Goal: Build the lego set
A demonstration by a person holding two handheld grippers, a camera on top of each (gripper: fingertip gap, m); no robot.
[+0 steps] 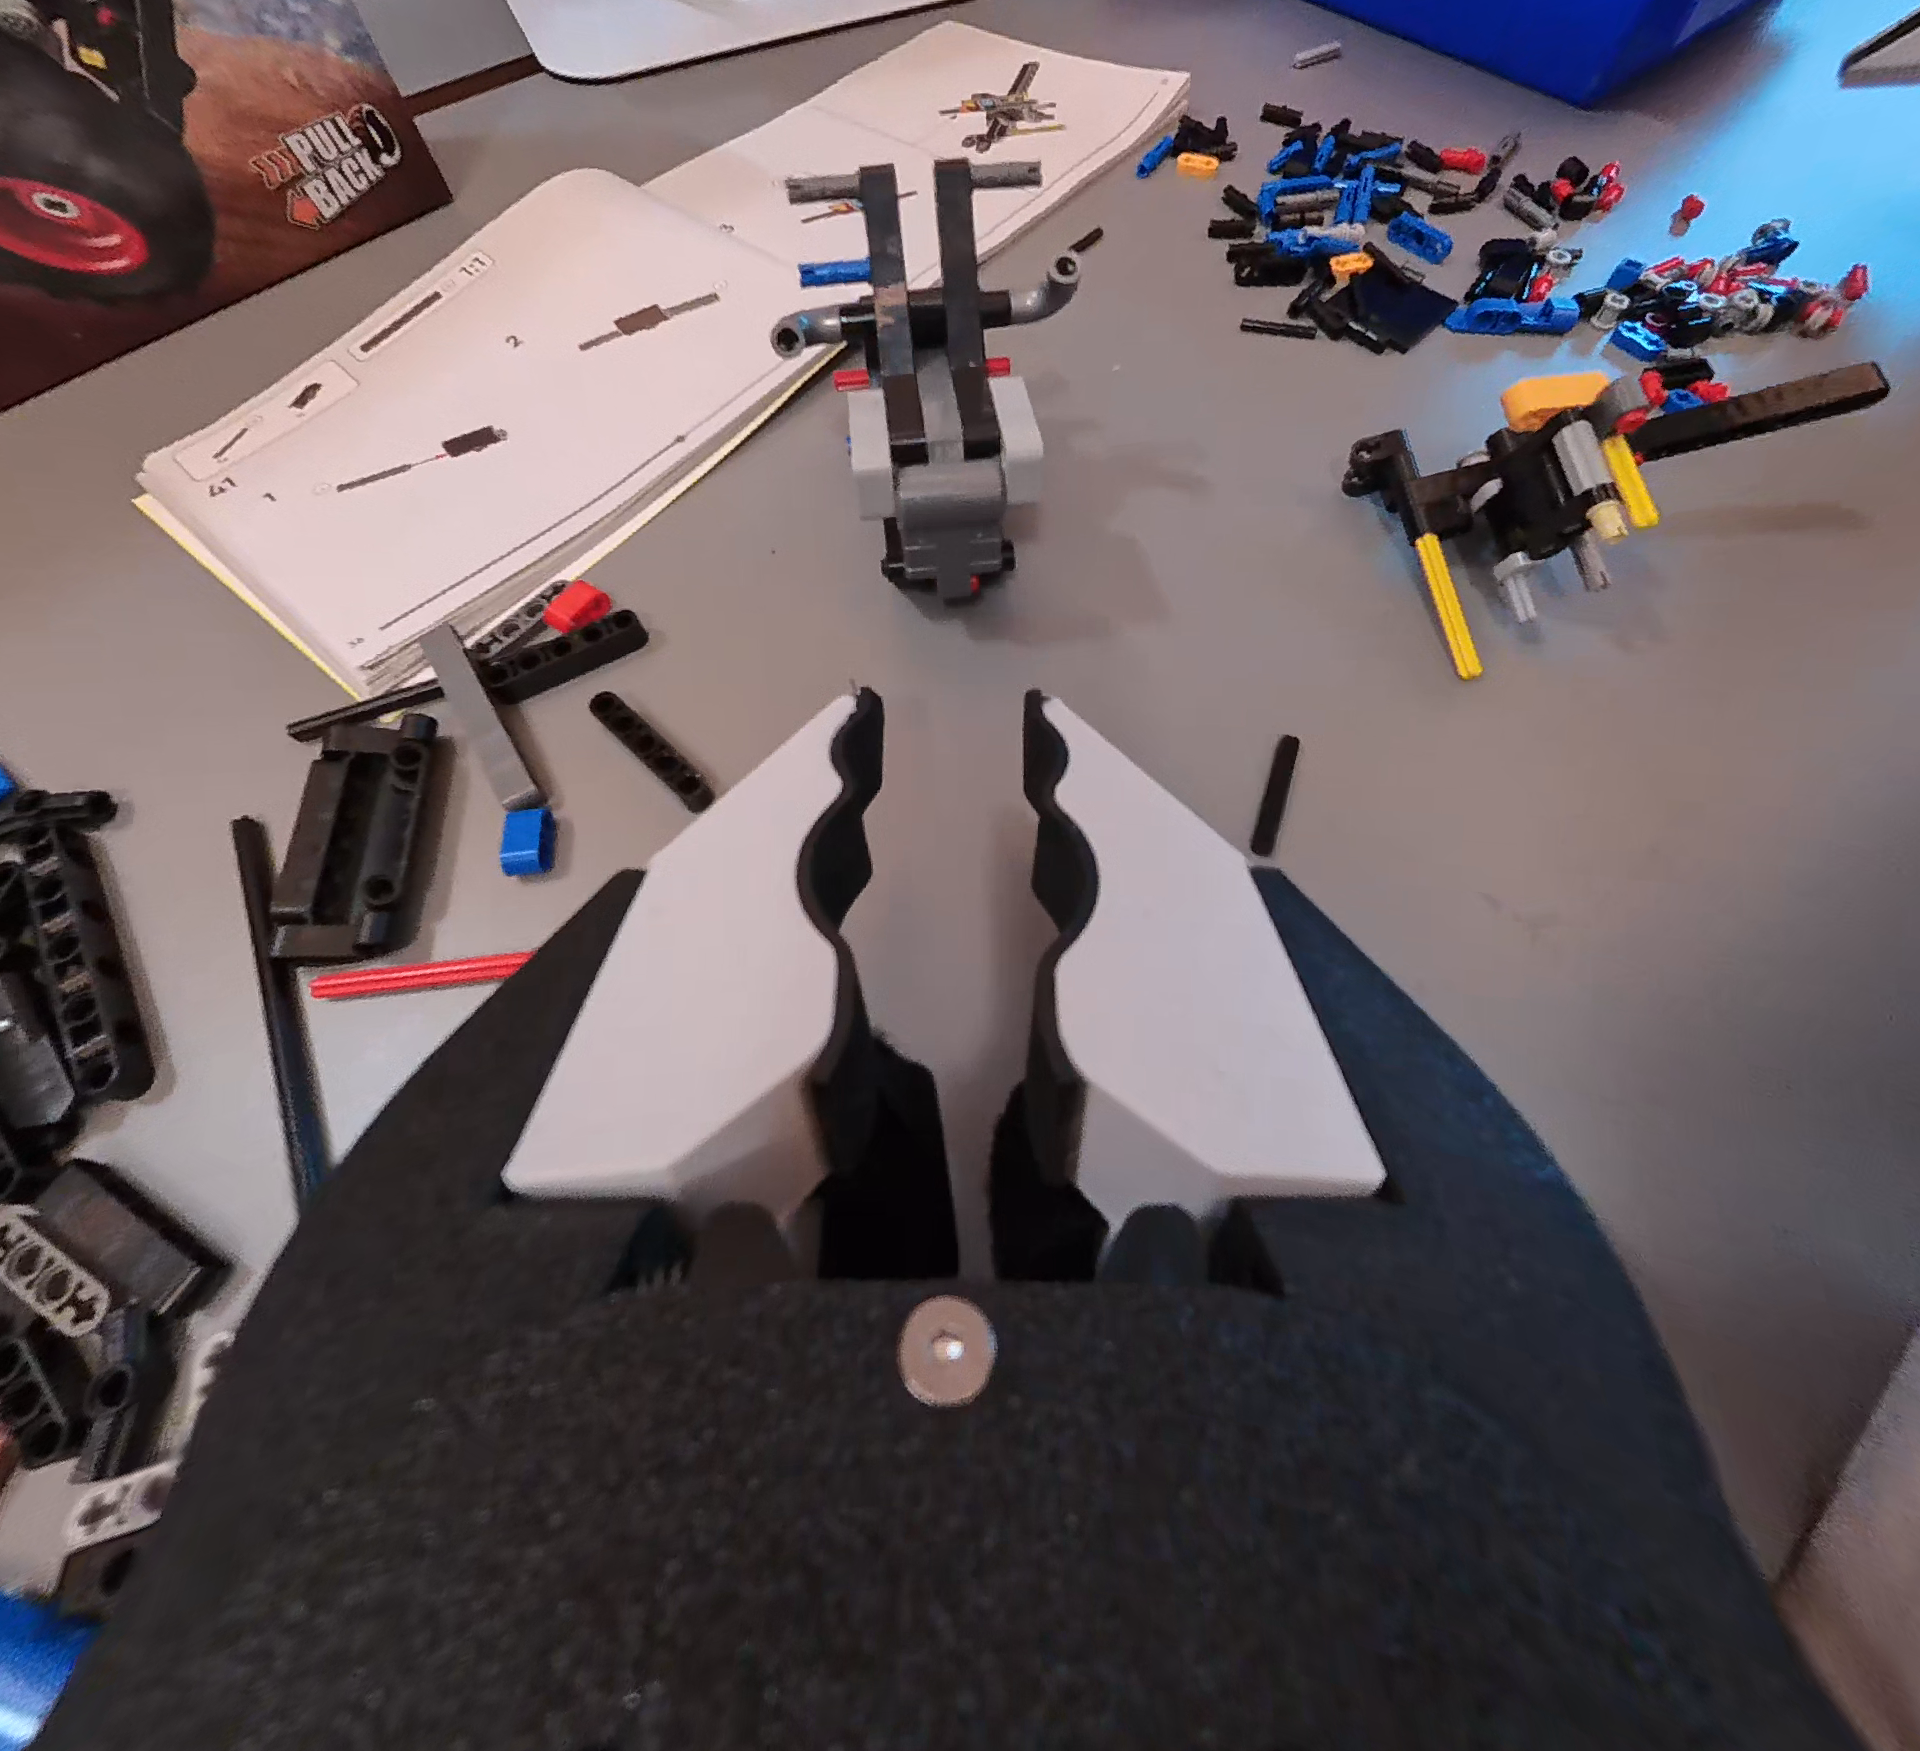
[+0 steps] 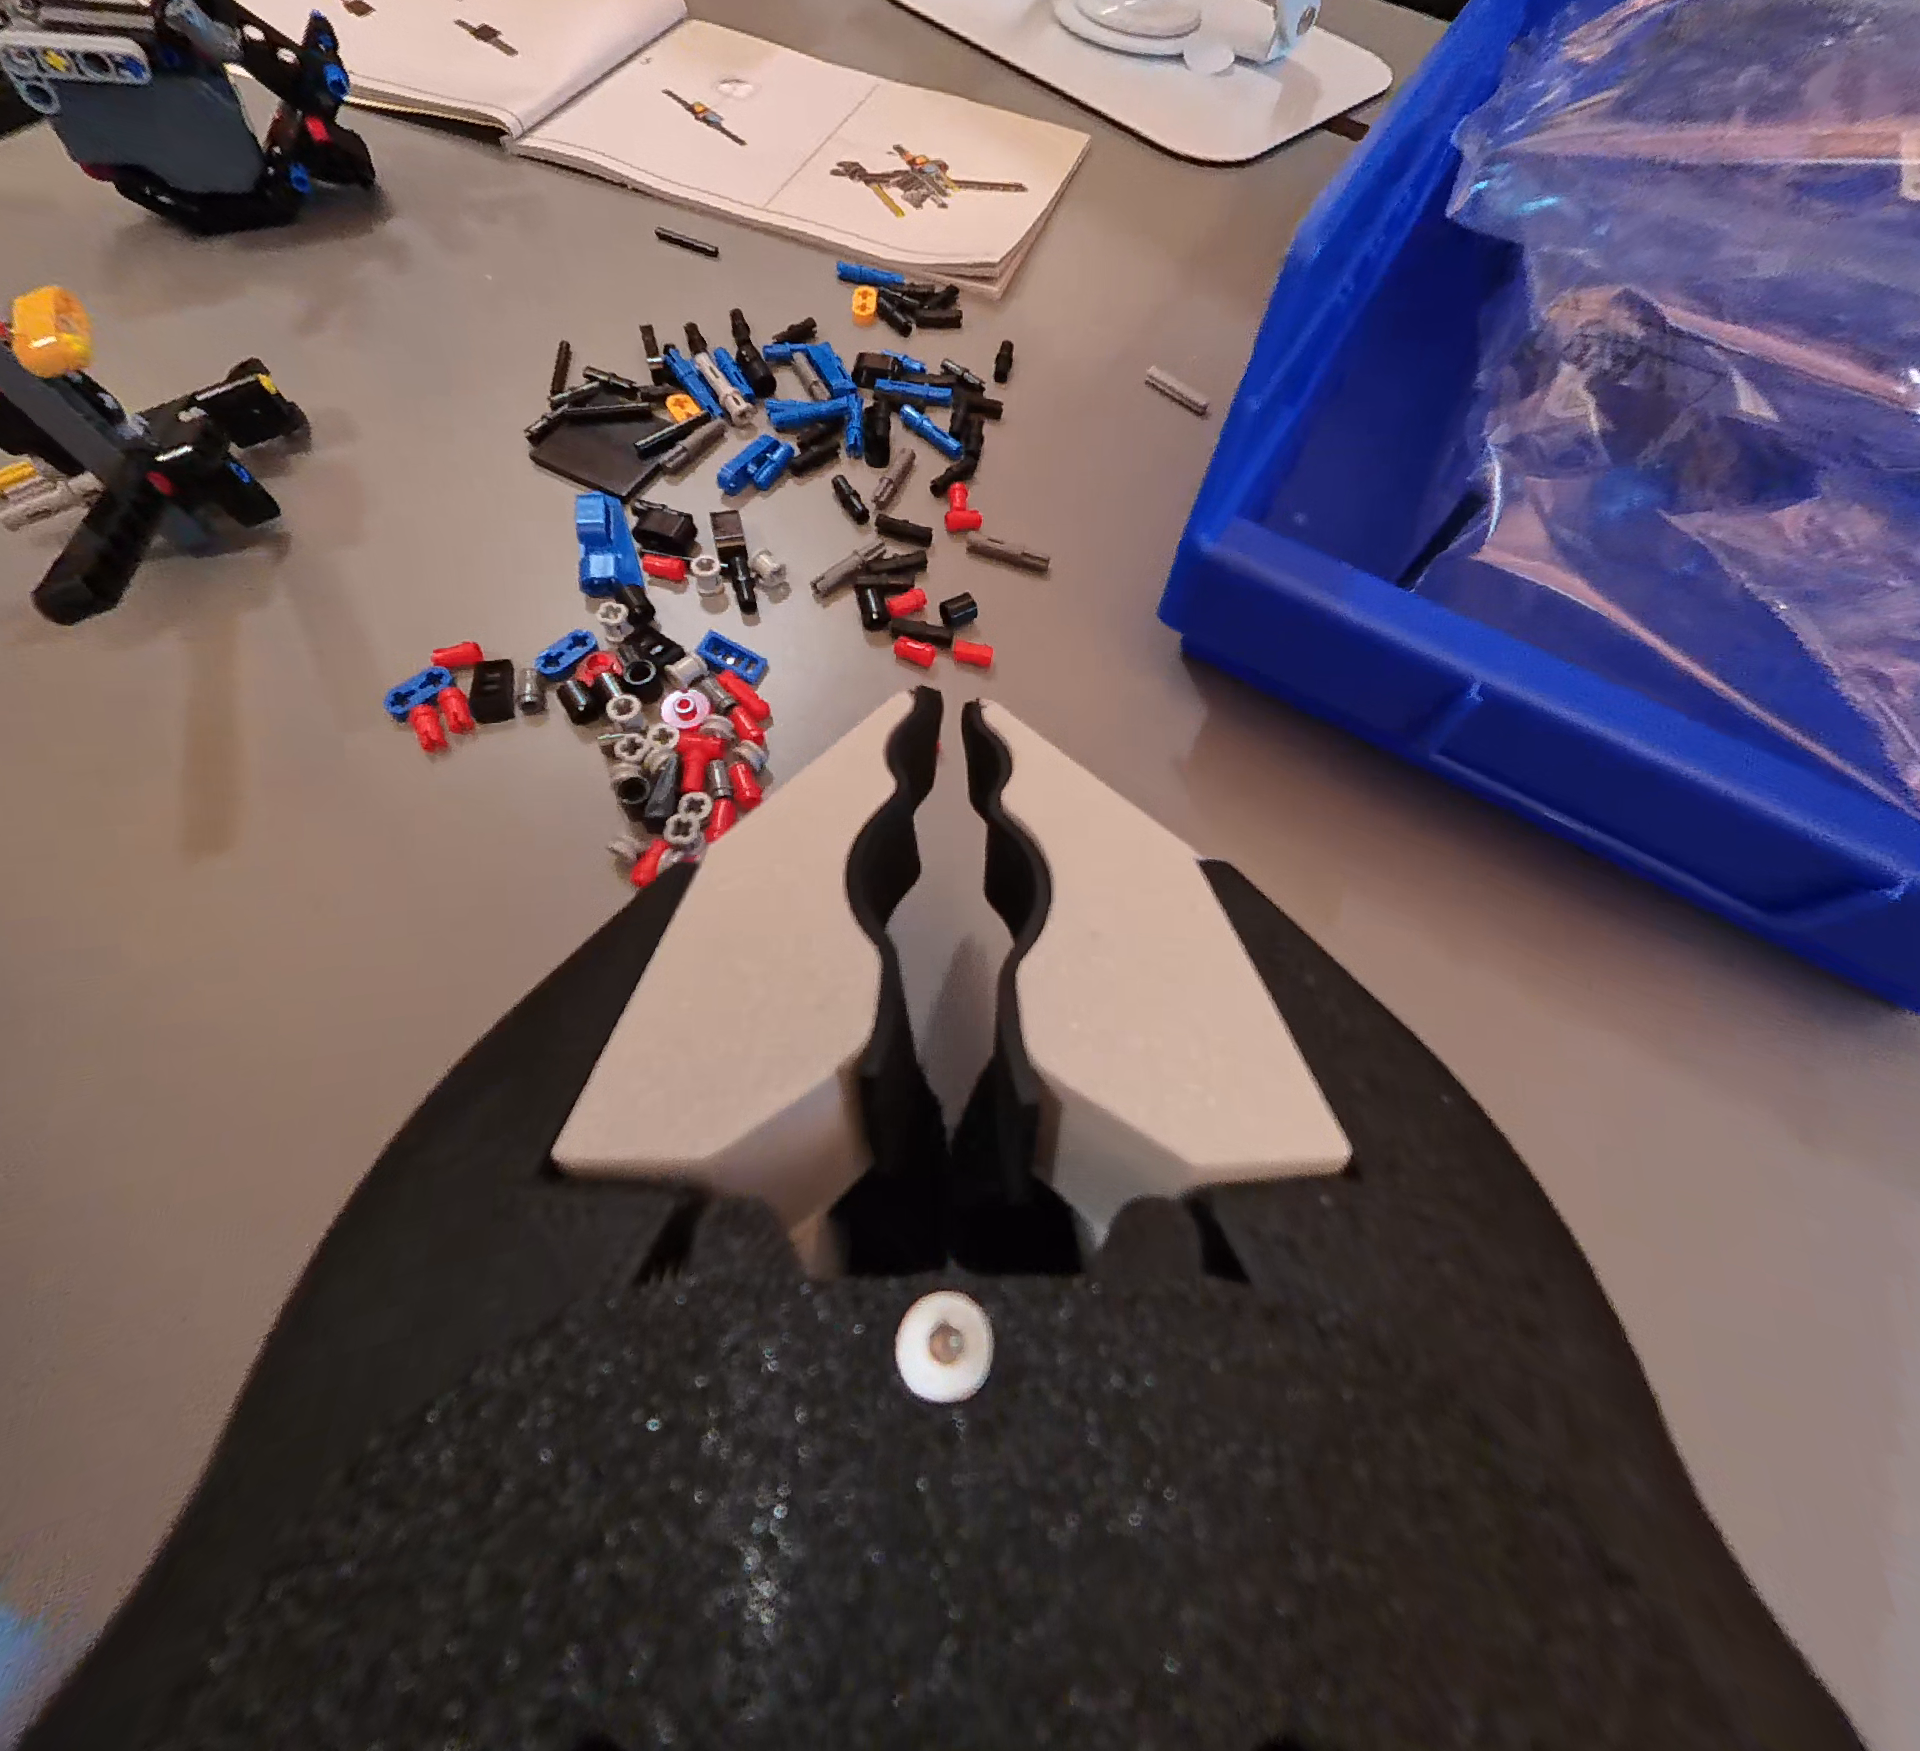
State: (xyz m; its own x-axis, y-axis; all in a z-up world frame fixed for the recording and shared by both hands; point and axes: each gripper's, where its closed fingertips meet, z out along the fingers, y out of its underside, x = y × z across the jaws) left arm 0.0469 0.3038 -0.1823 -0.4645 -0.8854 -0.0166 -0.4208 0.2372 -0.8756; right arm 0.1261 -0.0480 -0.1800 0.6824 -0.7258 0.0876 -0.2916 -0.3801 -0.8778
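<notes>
My left gripper [image 1: 951, 709] is open and empty, low over the grey table. Just ahead of it stands a grey and black lego assembly [image 1: 940, 413] with two black beams pointing away. It also shows in the right wrist view [image 2: 177, 91]. A second black assembly with yellow axles and an orange piece [image 1: 1538, 475] lies to the right, and it shows in the right wrist view [image 2: 135, 465]. My right gripper [image 2: 948, 704] is almost closed with only a thin gap and nothing clearly held. It sits at the near edge of a pile of small parts [image 2: 748, 506].
An open instruction booklet [image 1: 520, 413] lies at the left, with loose black beams [image 1: 343, 860], a red axle [image 1: 416, 974] and a blue piece [image 1: 527, 839] nearby. A blue bin [image 2: 1351, 621] holding plastic bags is at the right. A white stand base [image 2: 1132, 39] and the set's box [image 1: 156, 143] are behind. Across from one pair of fingers to the other is roughly 35 cm. My left gripper's tips are some 9 cm from the blue piece [image 1: 527, 839].
</notes>
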